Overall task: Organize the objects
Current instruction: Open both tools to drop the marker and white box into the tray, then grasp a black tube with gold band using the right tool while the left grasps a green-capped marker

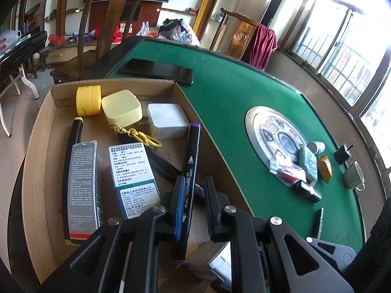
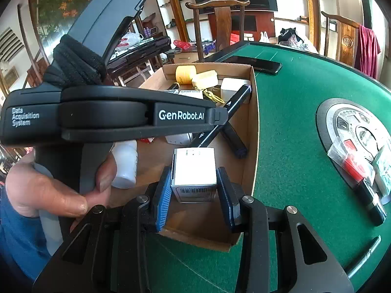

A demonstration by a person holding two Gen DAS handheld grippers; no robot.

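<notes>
An open cardboard box (image 1: 36, 171) sits on the green felt table (image 1: 244, 90). My left gripper (image 1: 194, 207) is over it, shut on a black marker with purple ends (image 1: 191, 156) that slants across the box. In the right wrist view the same gripper (image 2: 220, 117) pinches that marker (image 2: 238, 97). My right gripper (image 2: 194, 195) is shut on a small white carton with a barcode (image 2: 194, 171), held over the near end of the box (image 2: 254, 134). A hand (image 2: 48, 195) grasps the left gripper's handle.
In the box lie a yellow tin (image 1: 88, 100), a yellow case with keychain (image 1: 121, 108), a white charger (image 1: 168, 120), two cartons (image 1: 83, 190) and a white bottle (image 2: 125, 166). A black phone (image 1: 158, 70) lies behind it. The round console (image 1: 276, 136) carries several loose items, with a mug (image 1: 353, 175) beside it.
</notes>
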